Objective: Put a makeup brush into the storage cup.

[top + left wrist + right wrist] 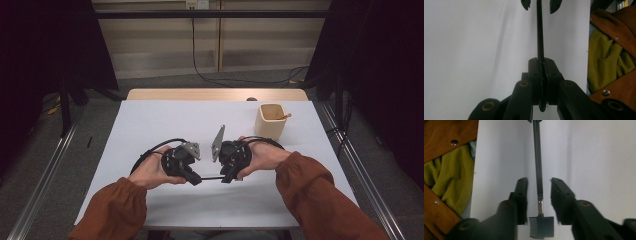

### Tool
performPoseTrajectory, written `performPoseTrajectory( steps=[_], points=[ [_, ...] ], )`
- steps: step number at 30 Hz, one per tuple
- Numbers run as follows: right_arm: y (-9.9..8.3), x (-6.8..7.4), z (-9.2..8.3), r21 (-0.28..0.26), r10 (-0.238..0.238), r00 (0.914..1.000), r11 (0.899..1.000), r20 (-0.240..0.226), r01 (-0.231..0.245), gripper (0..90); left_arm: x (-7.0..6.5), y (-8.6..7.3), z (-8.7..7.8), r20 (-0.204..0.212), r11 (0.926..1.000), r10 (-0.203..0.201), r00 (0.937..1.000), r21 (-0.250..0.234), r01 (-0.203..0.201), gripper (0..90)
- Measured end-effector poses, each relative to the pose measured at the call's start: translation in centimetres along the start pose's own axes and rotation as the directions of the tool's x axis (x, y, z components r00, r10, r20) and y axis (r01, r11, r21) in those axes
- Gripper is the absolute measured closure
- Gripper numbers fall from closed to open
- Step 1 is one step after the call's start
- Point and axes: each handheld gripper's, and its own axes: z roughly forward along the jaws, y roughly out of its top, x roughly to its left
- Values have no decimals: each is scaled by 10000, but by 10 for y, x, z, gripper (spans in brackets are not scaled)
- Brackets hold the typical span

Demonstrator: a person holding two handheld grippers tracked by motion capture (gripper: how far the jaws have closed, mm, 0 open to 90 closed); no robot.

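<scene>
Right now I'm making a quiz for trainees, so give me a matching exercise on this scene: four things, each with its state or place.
1. left hand-held gripper
2. right hand-held gripper
3. small black brush
4. beige cup

A. stands at the far right of the table
B. jaws apart
C. clamped on the brush handle
D. stretches between both grippers

Pairs: 1-C, 2-B, 3-D, 4-A

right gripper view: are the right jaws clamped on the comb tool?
No. The right gripper has its jaws standing apart, with a gap on both sides of the comb tool between them.
</scene>
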Motion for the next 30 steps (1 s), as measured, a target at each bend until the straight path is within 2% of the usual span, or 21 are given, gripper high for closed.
performPoseTrajectory(
  steps=[6,12,13,15,17,18,19,24,29,30],
  points=[
    [-1,0,1,-259,163,9999,9995,-42,-164,406,1,-2,-1,-166,9998,-45,9999,-168,43,857],
    [-2,-1,2,-676,298,9989,9973,358,-273,210,1,-5,-2,-284,9996,-118,9995,-254,111,857],
    [-2,-1,1,-720,391,9986,9967,349,-365,203,1,-6,-3,-176,9997,-113,9998,-241,109,857],
    [-4,-1,1,-859,348,9986,9958,408,-312,160,0,-6,-3,-148,9997,-109,9998,-242,105,857],
    [-5,-1,1,-866,490,9978,9952,446,-450,145,0,-7,-3,-202,9996,-104,9997,-277,98,857],
    [-5,-1,1,-971,401,9977,9947,544,-347,123,0,-7,-4,-177,9995,-105,9998,-286,100,857],
    [-6,-1,0,-1026,536,9969,9936,571,-475,111,0,-8,-4,-181,9995,-140,9997,-300,135,857],
    [-13,1,-6,-1630,736,9952,9847,649,-622,99,1,-15,-6,-166,9988,-264,9995,-418,257,857],
    [-25,1,-10,-2109,1076,9910,9735,802,-886,89,0,-20,-9,-422,9979,-426,9982,-511,404,857],
    [-27,1,-11,-2214,1075,9904,9714,874,-860,82,0,-21,-9,-330,9975,-423,9986,-580,404,857]
  ],
)
